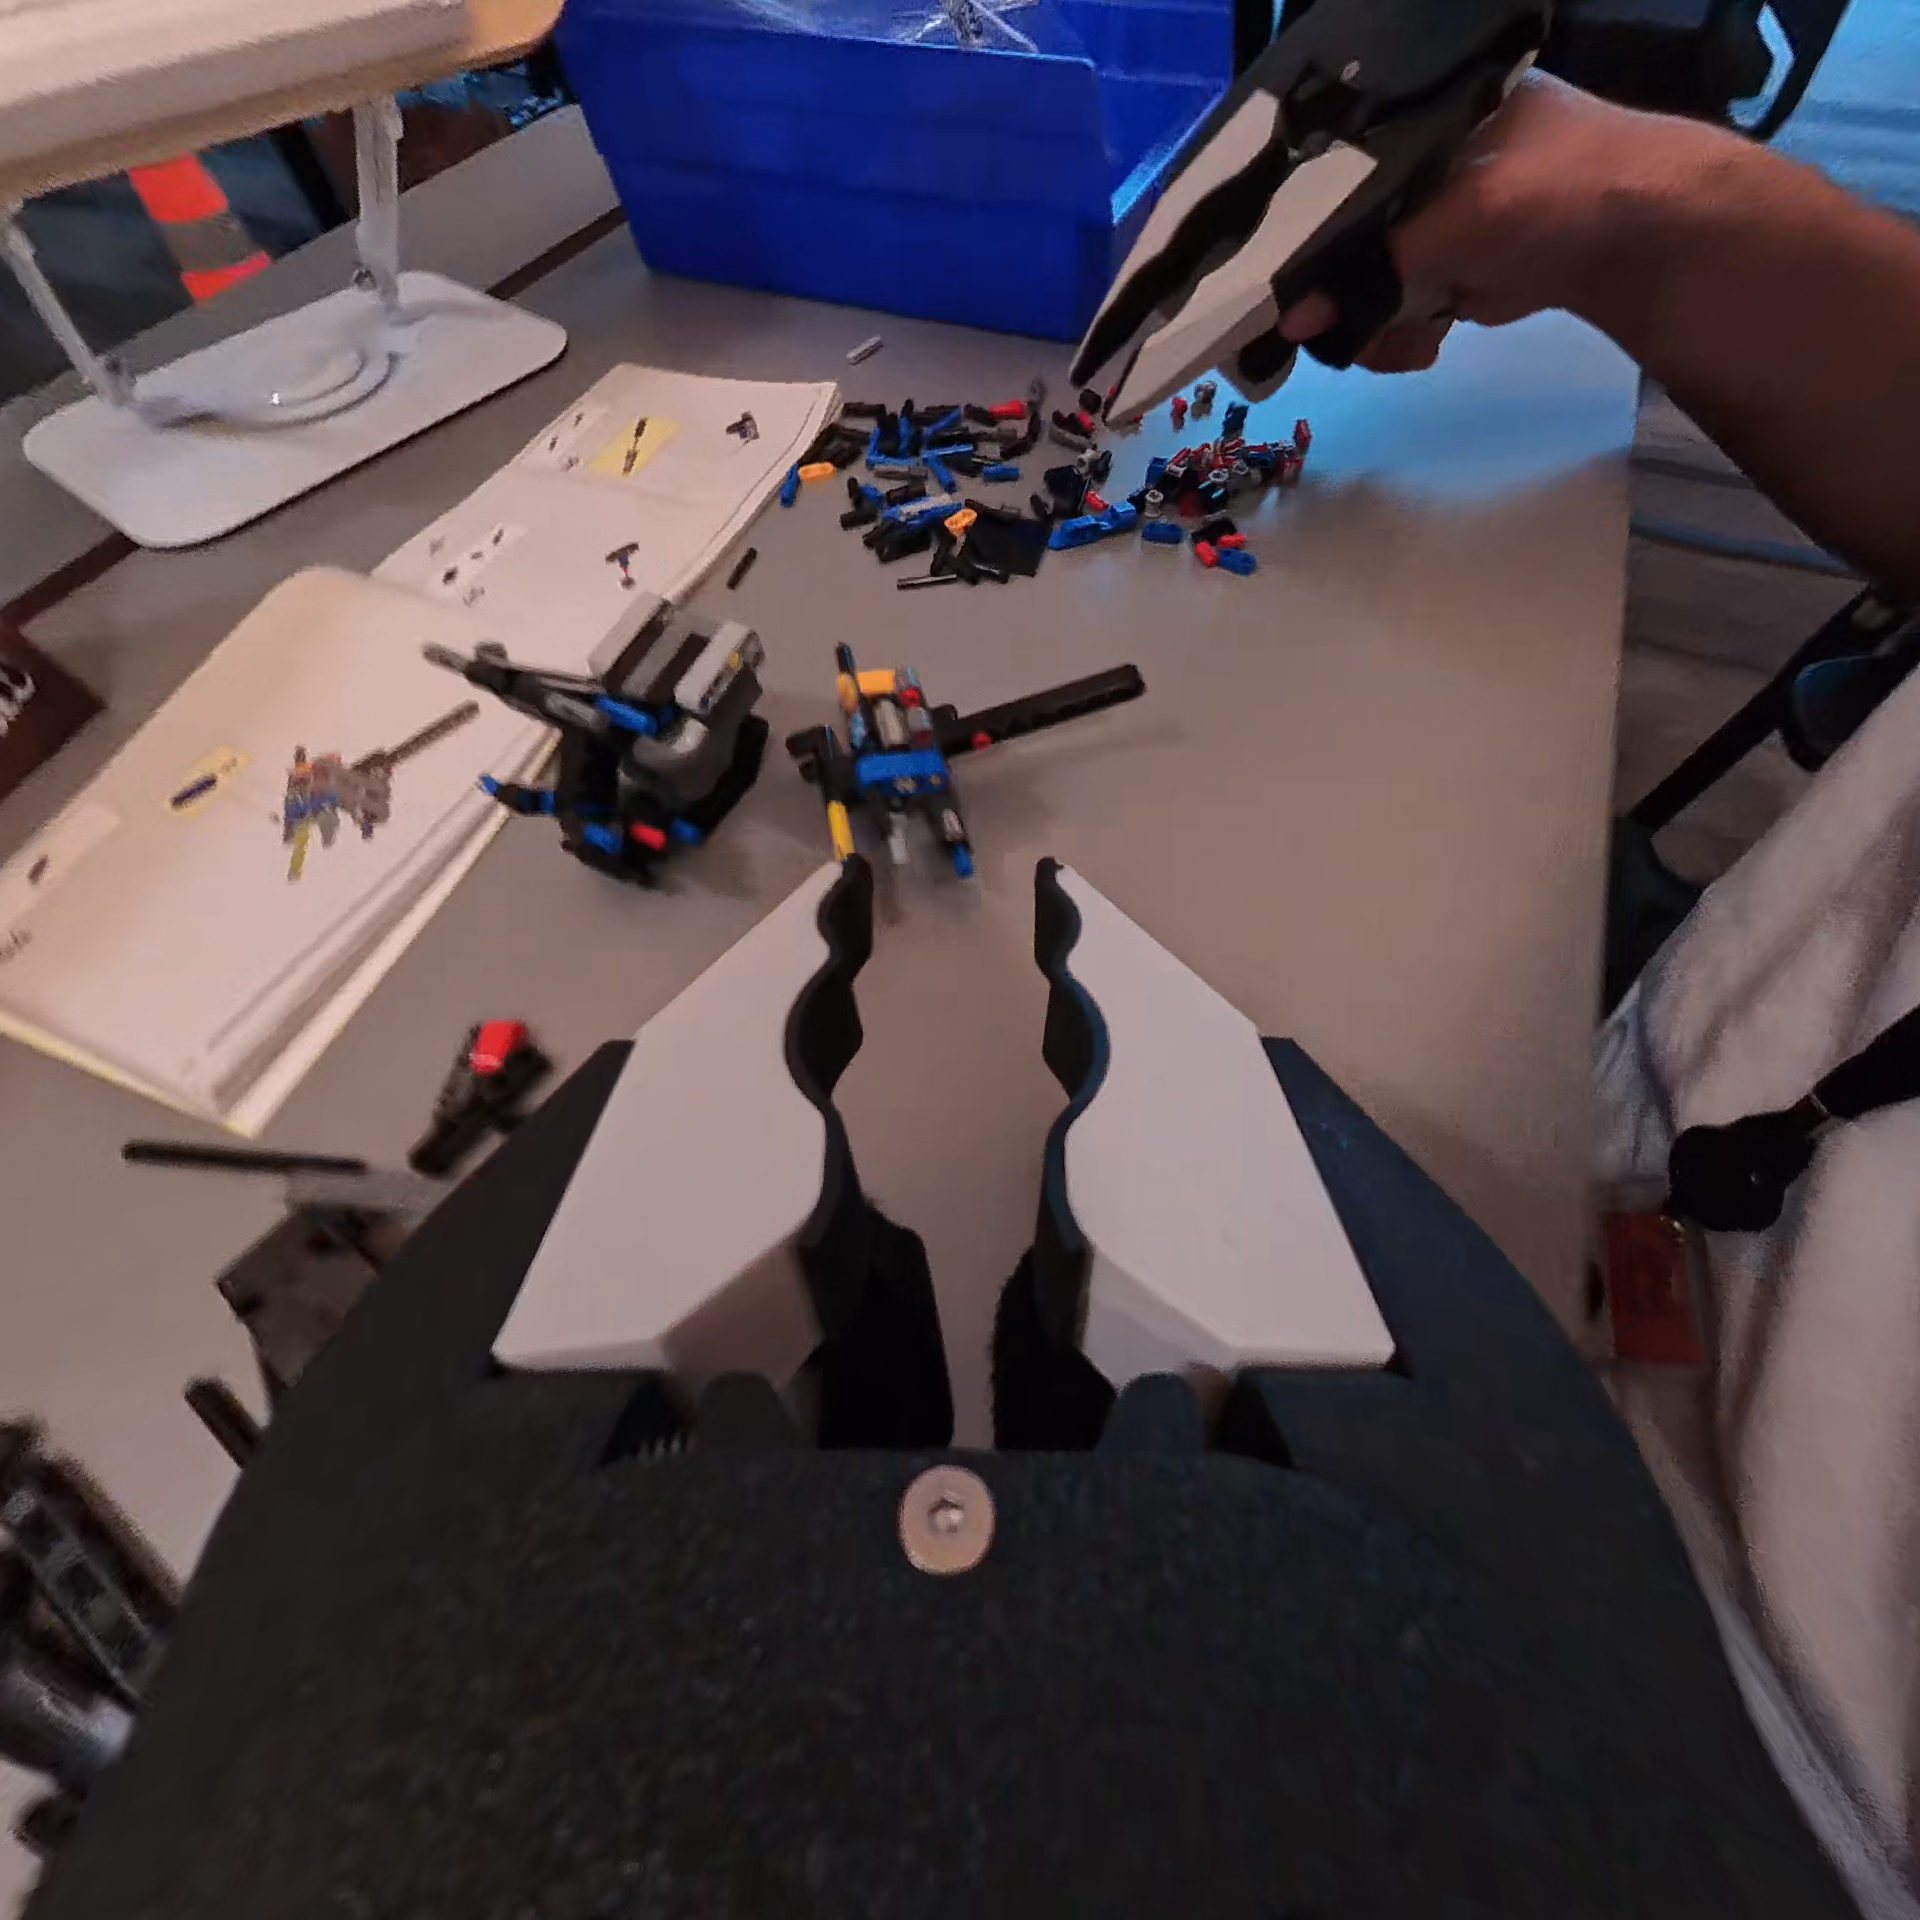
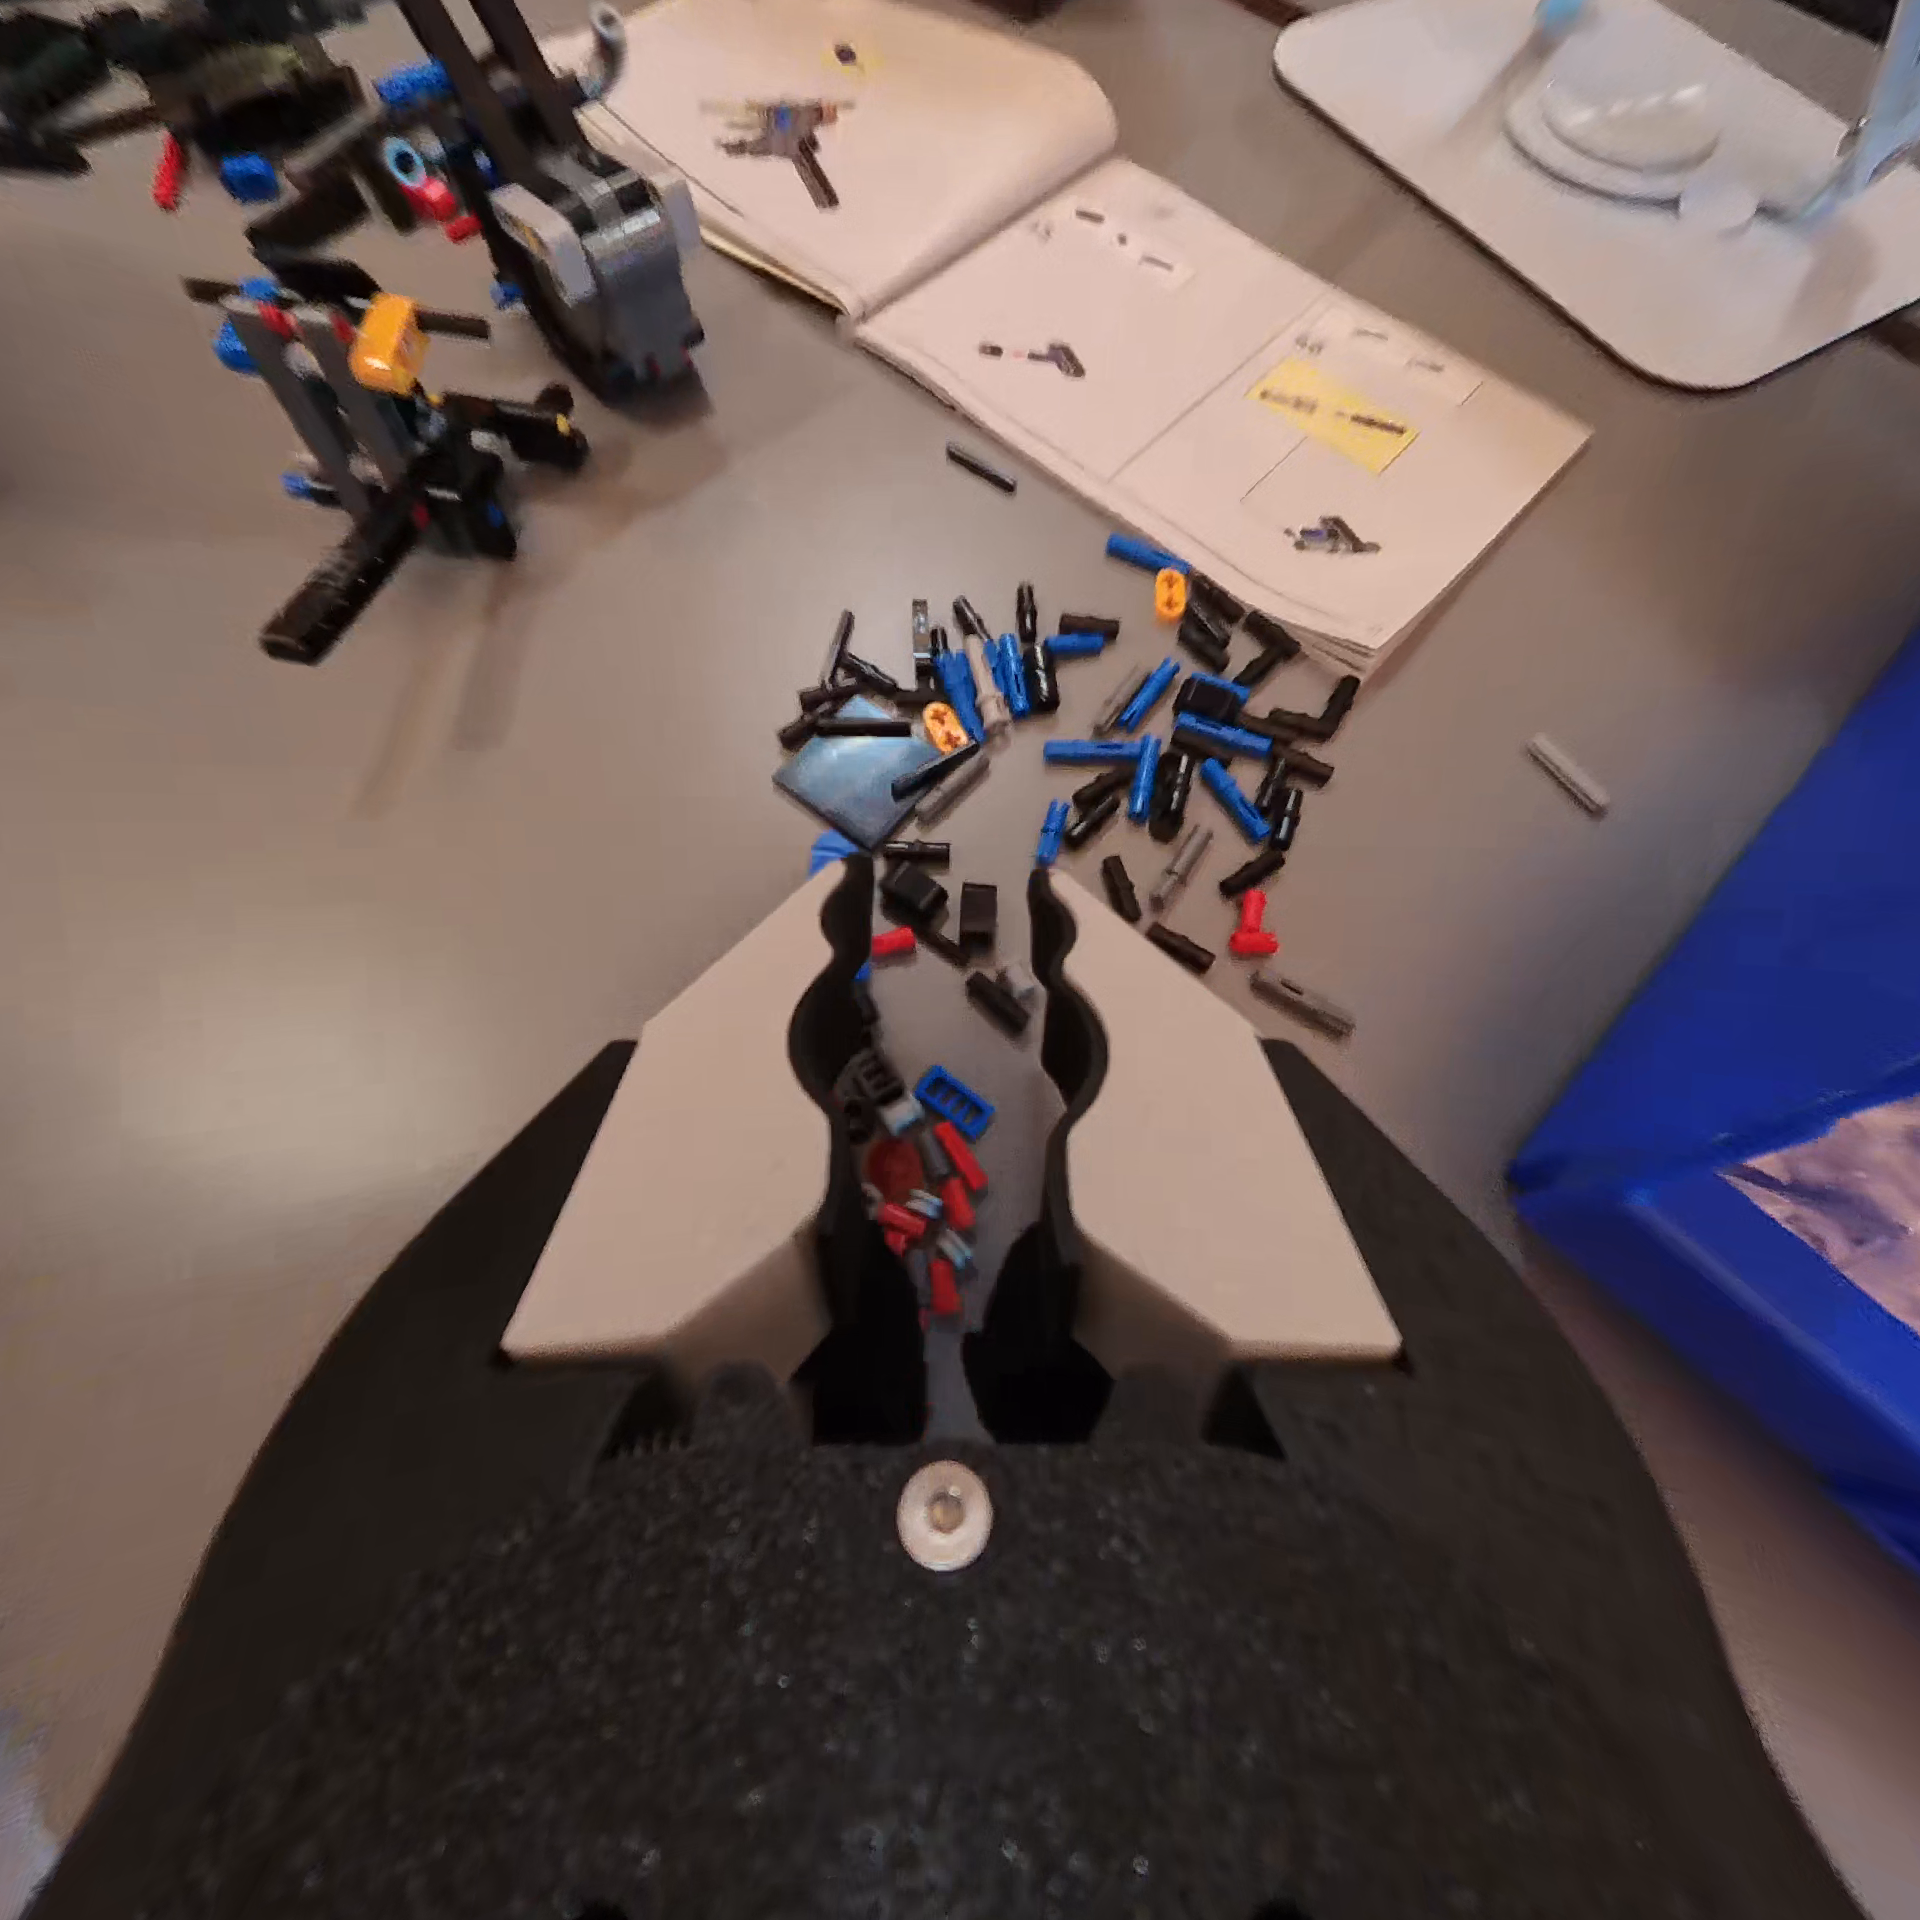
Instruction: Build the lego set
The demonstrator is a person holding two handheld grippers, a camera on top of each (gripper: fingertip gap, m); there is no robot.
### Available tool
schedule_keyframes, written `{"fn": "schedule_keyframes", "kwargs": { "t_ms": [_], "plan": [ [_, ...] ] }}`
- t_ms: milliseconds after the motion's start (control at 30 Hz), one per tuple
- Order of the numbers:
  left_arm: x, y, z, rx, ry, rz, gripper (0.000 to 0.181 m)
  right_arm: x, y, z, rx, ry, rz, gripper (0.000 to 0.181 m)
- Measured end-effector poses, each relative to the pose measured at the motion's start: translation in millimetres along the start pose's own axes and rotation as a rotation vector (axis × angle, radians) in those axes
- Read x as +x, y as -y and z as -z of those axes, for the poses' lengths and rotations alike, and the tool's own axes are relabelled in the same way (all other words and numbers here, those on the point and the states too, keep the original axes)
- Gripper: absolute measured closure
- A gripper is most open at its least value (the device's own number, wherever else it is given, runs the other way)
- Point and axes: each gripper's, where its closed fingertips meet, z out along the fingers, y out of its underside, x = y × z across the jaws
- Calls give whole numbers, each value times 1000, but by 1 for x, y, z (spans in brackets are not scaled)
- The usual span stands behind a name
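Note:
Two part-built lego assemblies stand on the grey table: a black, blue and grey one (image 1: 649, 743) on the booklet's edge, and a smaller blue, yellow and black one (image 1: 904, 753) with a long black beam. My left gripper (image 1: 948, 883) is open and empty just in front of the smaller one. A pile of loose blue, black and red pieces (image 1: 1049, 483) lies farther back. My right gripper (image 2: 948, 894) is open and empty, hovering above that pile (image 2: 1091, 748); it also shows in the left wrist view (image 1: 1103, 395). Both assemblies show in the right wrist view (image 2: 405, 416) (image 2: 582, 239).
An open instruction booklet (image 1: 343, 790) lies left of the assemblies. A blue bin (image 1: 883, 156) stands at the back. A white stand base (image 1: 301, 405) sits at the back left. Loose black parts (image 1: 478, 1081) lie near the front left. A person's arm (image 1: 1662, 260) reaches in from the right. The grippers' ends are close to 25 cm from one another.

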Motion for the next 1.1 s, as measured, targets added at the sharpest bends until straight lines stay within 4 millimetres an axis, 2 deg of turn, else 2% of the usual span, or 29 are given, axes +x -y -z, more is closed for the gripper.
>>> {"fn": "schedule_keyframes", "kwargs": {
  "t_ms": [100,233,333,433,767,867,1100],
  "plan": [
    [-29,9,-13,8,7,-62,153,10,-9,-5,-32,-16,16,154],
    [-56,29,-15,70,-5,-5,153,14,-18,-9,-72,-20,3,157],
    [-61,33,-10,94,-26,28,153,11,-21,-13,-76,6,-21,160],
    [-61,28,-9,95,-25,18,154,12,-25,-18,-97,-2,-4,161],
    [-68,18,-11,134,-40,77,155,15,-19,-25,-120,3,-12,162],
    [-72,15,-10,143,-16,76,155,18,-14,-20,-80,-33,-7,161],
    [-75,10,-16,142,5,97,154,46,-5,10,114,-241,-93,161]
  ]
}}
